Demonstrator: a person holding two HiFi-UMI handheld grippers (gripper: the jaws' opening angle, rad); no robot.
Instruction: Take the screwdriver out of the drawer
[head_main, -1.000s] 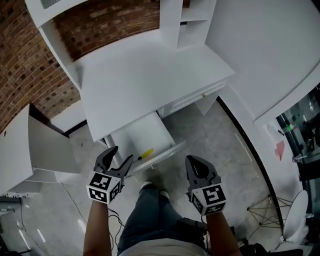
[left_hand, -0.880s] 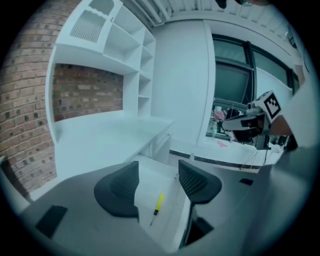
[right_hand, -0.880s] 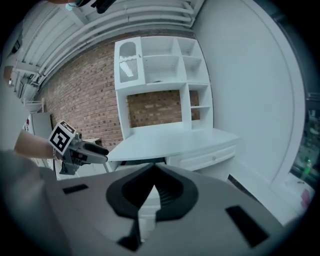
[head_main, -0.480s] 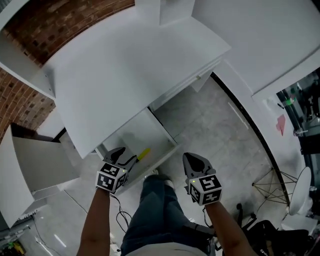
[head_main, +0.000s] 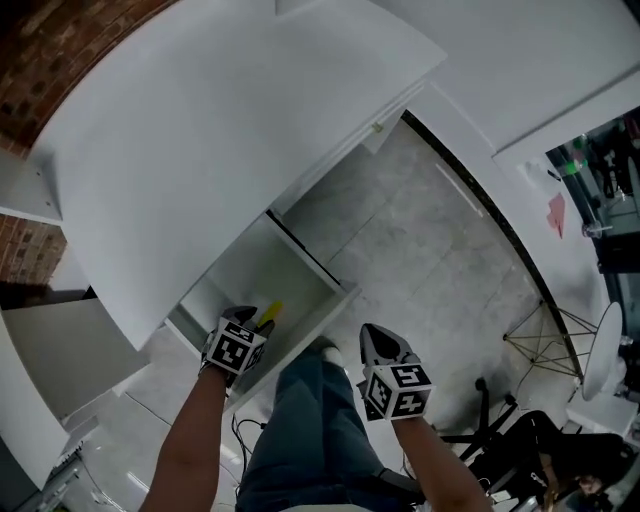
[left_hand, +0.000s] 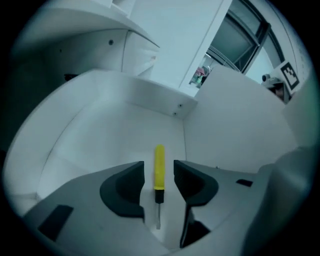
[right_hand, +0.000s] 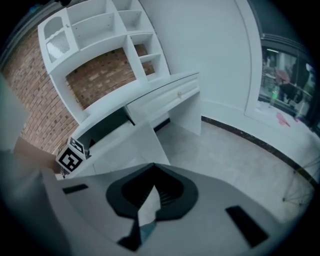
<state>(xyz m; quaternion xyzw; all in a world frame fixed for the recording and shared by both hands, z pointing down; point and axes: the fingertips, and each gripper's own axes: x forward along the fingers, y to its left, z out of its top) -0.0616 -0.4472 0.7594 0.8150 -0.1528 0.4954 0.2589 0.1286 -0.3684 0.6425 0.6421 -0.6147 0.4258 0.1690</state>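
Observation:
A yellow-handled screwdriver (left_hand: 159, 167) lies on the floor of the open white drawer (left_hand: 100, 125), its black collar and metal blade towards the camera. My left gripper (left_hand: 159, 174) reaches down into the drawer and straddles the handle. Its jaws are closing, with a small gap on each side, so the pads are not pressing. In the head view the left gripper (head_main: 243, 317) hides most of the screwdriver (head_main: 269, 313), inside the drawer (head_main: 318, 308). My right gripper (head_main: 376, 336) hangs shut and empty over the floor beside the drawer's front; its jaws (right_hand: 152, 170) meet at the tips.
The white desk top (head_main: 230, 130) overhangs the back of the drawer. A brick wall (head_main: 30, 40) is behind it, and white shelves (right_hand: 100, 30) stand on the desk. The person's jeans leg (head_main: 310, 420) is below the drawer front. A chair base (head_main: 545, 330) stands on grey tiles at right.
Both grippers have come down. The left one has tipped into the drawer over the screwdriver and its jaws have narrowed. The right one has sunk beside the drawer, still shut.

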